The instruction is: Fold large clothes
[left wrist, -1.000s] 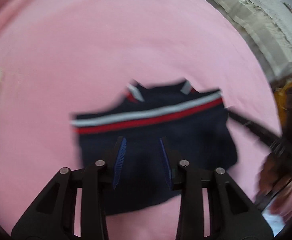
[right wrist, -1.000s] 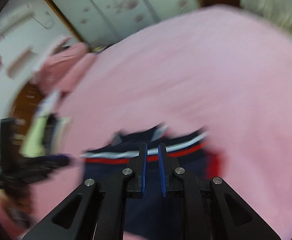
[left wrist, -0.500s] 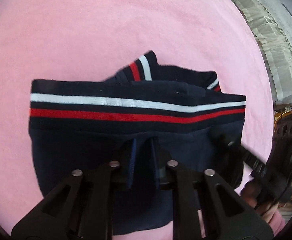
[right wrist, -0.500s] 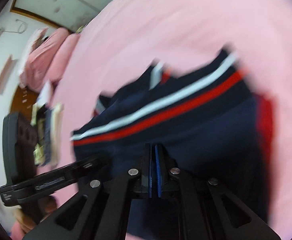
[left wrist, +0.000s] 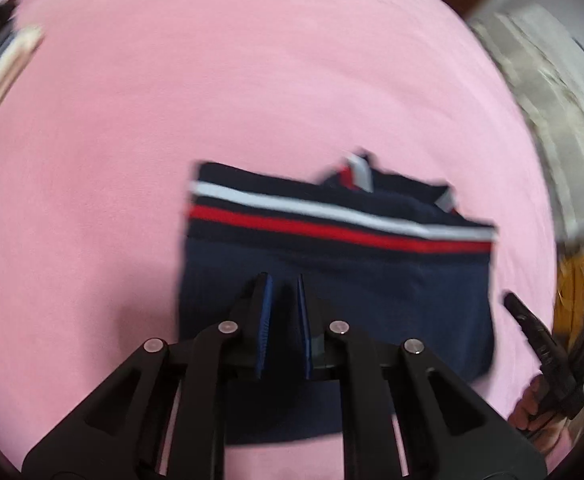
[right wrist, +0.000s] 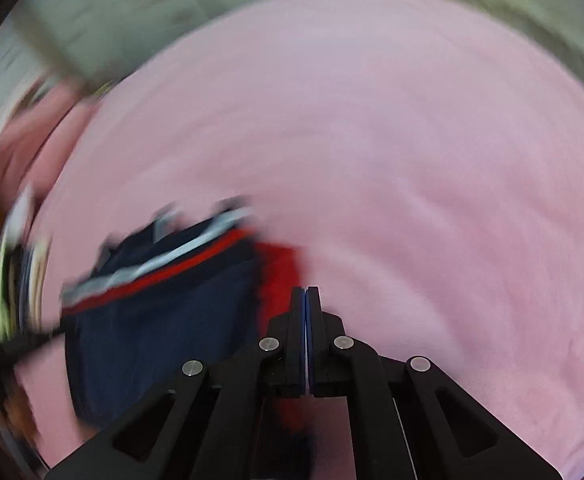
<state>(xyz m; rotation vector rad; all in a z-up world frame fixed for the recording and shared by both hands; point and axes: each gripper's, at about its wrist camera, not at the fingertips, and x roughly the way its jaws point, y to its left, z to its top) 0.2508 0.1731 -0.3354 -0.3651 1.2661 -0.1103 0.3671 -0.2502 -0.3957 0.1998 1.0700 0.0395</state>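
A folded navy garment [left wrist: 371, 280] with a white and a red stripe lies flat on the pink bed cover [left wrist: 212, 100]. My left gripper [left wrist: 283, 284] hovers over its near part, jaws slightly apart, holding nothing. In the right wrist view the same garment [right wrist: 160, 320] lies to the left, with a red panel at its right edge. My right gripper [right wrist: 305, 292] is shut and empty, just right of that red edge, over the pink cover [right wrist: 411, 160]. The right gripper's body also shows in the left wrist view [left wrist: 547, 352].
A pale curtain or bedding [left wrist: 551, 100] lies beyond the bed's right edge. Pink pillows [right wrist: 24, 140] and a stack of folded clothes [right wrist: 16, 280] sit at the left of the right wrist view. A wardrobe [right wrist: 112, 20] stands behind the bed. Both views are blurred.
Both grippers have pulled back from the garment. The left jaws closed to a narrow gap, then lifted off. The right gripper shut and swung right, off the cloth.
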